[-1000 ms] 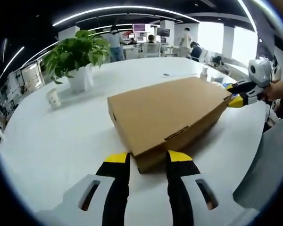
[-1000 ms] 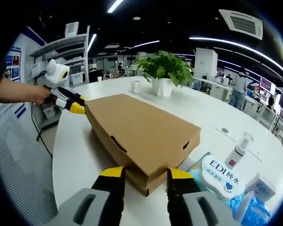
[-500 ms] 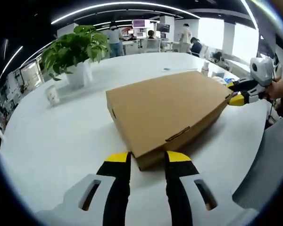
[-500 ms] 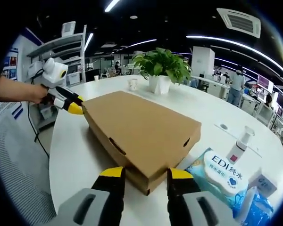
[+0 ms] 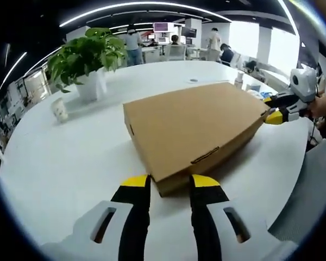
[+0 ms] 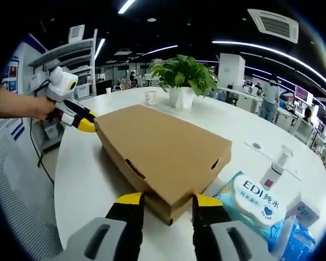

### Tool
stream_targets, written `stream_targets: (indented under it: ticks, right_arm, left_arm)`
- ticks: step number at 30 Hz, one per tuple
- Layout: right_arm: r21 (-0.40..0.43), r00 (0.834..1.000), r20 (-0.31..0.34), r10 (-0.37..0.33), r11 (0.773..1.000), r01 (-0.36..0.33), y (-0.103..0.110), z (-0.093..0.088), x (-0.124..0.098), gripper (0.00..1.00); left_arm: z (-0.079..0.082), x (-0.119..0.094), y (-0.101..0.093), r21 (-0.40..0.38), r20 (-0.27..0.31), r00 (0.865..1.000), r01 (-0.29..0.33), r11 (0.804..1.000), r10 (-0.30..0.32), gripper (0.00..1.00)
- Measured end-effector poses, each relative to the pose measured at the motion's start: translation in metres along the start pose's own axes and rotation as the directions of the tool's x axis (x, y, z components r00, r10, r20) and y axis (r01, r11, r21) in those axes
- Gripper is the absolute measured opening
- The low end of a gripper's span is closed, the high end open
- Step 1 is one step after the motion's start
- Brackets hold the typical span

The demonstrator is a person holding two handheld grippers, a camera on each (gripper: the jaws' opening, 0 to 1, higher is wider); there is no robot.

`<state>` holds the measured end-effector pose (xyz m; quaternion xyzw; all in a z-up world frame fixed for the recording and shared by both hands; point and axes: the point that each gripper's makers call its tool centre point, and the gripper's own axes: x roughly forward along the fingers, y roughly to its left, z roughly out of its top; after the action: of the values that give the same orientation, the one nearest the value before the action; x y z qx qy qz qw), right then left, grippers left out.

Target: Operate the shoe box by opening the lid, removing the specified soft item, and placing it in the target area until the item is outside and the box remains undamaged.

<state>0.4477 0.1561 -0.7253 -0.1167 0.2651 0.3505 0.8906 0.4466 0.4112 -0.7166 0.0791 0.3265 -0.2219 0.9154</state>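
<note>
The closed cardboard shoe box (image 5: 193, 128) lies flat on the white worktop (image 5: 70, 157), lid down. The left gripper (image 5: 167, 182) and the right gripper (image 6: 165, 199) each stand at opposite corners of the box, jaws spread apart and grasping nothing. A potted plant (image 5: 87, 60) stands behind; a wet-wipes pack (image 6: 258, 204) lies beside the box.
</note>
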Motion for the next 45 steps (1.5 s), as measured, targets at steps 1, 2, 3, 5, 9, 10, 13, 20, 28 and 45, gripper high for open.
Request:
stream_targets:
  ticks: [1, 2, 3, 5, 9, 10, 13, 20, 28, 45]
  right_arm:
    - [0.003, 1.0, 0.0, -0.003, 1.0, 0.003, -0.001, 0.0, 0.001, 0.32]
    - [0.004, 1.0, 0.0, -0.005, 1.0, 0.005, -0.001, 0.001, 0.002, 0.32]
    - [0.008, 1.0, 0.0, -0.007, 1.0, 0.007, -0.002, 0.001, 0.002, 0.32]
    - [0.014, 1.0, -0.001, -0.011, 1.0, 0.011, -0.003, 0.003, 0.004, 0.32]
    - [0.036, 1.0, 0.002, -0.021, 0.999, 0.021, -0.006, 0.004, 0.008, 0.32]
    - [0.053, 1.0, 0.002, -0.023, 0.998, 0.023, -0.007, 0.004, 0.009, 0.32]
    - [0.068, 1.0, 0.003, -0.03, 0.997, 0.029, -0.009, 0.005, 0.012, 0.32]
    - [0.075, 0.999, 0.002, -0.046, 0.996, 0.046, -0.016, 0.01, 0.018, 0.32]
    - [0.077, 0.999, -0.003, -0.051, 0.996, 0.051, -0.022, 0.013, 0.023, 0.32]
    - [0.083, 0.998, -0.009, -0.061, 0.995, 0.062, -0.03, 0.015, 0.027, 0.32]
  left_arm:
    - [0.001, 0.001, 0.001, 0.0, -0.002, 1.0, 0.001, 1.0, -0.001, 0.27]
    - [0.002, 0.003, 0.002, 0.001, -0.005, 1.0, 0.002, 1.0, -0.002, 0.27]
    - [0.003, 0.004, 0.003, 0.005, -0.007, 1.0, 0.004, 1.0, -0.004, 0.27]
    - [0.006, 0.007, 0.006, 0.006, -0.012, 1.0, 0.008, 1.0, -0.008, 0.27]
    - [0.01, 0.012, 0.011, 0.013, -0.02, 1.0, 0.015, 1.0, -0.014, 0.27]
    - [0.011, 0.014, 0.012, 0.013, -0.021, 1.0, 0.016, 1.0, -0.015, 0.27]
    - [0.015, 0.02, 0.019, 0.012, -0.023, 1.0, 0.02, 1.0, -0.02, 0.27]
    - [0.022, 0.03, 0.027, 0.014, -0.027, 0.999, 0.023, 1.0, -0.022, 0.27]
    - [0.028, 0.04, 0.031, 0.016, -0.029, 0.999, 0.024, 1.0, -0.023, 0.27]
    - [0.035, 0.048, 0.032, 0.032, -0.045, 0.999, 0.029, 0.999, -0.028, 0.27]
